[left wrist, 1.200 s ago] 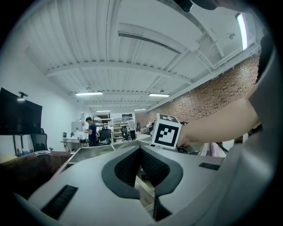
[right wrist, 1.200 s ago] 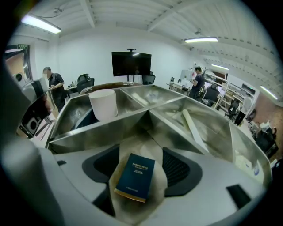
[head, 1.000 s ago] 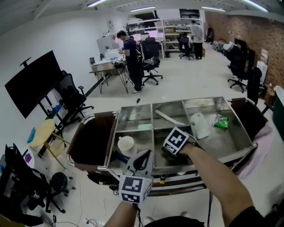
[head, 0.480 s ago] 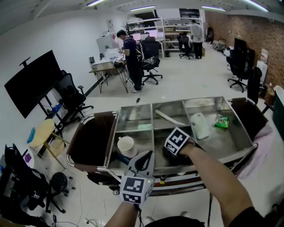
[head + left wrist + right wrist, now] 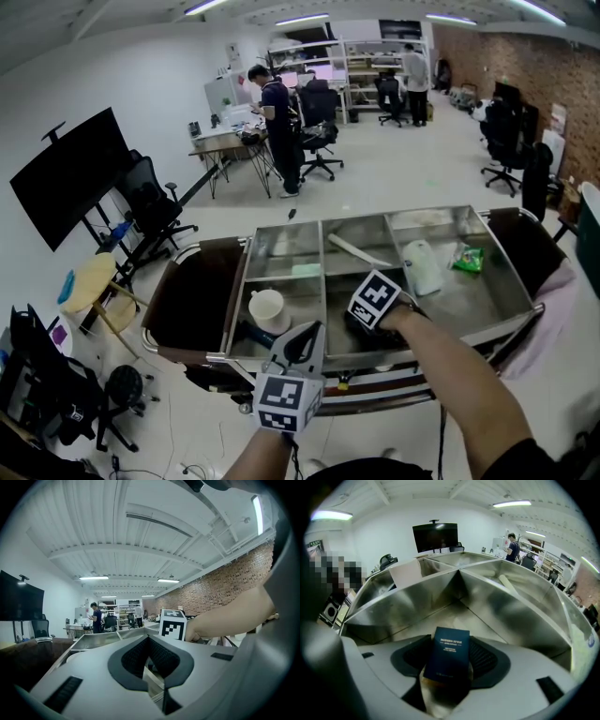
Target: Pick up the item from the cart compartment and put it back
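Cart compartment: right gripper closing on dark box.

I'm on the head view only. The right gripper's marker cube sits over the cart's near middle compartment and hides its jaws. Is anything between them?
Observer: Yes. The right gripper view shows a dark blue box standing upright between the jaws of the right gripper.
Operator: Gripped, or just sitting there?
Observer: Gripped, as far as that view shows. The jaws have just been closing, and they now meet the box's two sides.
Operator: Any marking, so I know it's the right item?
Observer: There is white print on the face turned to the camera. The top line appears to read MODERN STYLE, and the lines below it are too small to read.
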The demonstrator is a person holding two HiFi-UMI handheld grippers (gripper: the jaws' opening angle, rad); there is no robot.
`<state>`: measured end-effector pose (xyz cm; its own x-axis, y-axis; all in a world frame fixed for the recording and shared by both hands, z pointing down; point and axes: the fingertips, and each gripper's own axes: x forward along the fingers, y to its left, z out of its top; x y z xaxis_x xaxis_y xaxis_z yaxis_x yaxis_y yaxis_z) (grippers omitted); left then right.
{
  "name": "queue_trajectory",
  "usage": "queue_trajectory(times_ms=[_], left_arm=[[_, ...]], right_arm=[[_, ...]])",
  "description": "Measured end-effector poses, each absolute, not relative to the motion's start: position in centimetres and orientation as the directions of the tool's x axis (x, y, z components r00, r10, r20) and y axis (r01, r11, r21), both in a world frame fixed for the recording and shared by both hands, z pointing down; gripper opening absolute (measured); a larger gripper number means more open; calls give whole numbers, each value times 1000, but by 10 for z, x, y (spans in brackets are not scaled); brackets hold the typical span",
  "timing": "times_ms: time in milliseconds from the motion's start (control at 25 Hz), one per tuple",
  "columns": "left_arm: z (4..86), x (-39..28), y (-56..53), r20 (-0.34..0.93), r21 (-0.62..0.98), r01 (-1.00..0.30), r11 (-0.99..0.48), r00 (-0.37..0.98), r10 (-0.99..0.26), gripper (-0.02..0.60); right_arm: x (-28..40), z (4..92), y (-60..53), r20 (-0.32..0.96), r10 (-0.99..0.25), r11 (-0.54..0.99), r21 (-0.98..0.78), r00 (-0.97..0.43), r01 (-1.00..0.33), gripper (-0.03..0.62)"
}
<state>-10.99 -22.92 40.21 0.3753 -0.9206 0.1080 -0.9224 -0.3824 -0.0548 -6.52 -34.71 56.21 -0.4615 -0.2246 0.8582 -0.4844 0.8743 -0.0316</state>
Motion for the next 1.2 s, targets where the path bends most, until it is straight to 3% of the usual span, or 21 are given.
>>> queue_trajectory(times_ms=[360, 760, 1200], left_arm=[[400, -111, -227, 105, -57, -925, -376, 369, -923, 0], [397, -107, -221, 105, -64, -921, -385, 378, -920, 0], [396, -101, -211, 100, -61, -917, -393, 386, -917, 0]], right_arm=[[-69, 519, -351, 771, -326, 858, -2, -547, -514, 267], [-51, 390, -299, 395, -456, 855, -55, -797, -516, 268], [10, 340, -240, 147, -548, 822, -88, -823, -563, 268]])
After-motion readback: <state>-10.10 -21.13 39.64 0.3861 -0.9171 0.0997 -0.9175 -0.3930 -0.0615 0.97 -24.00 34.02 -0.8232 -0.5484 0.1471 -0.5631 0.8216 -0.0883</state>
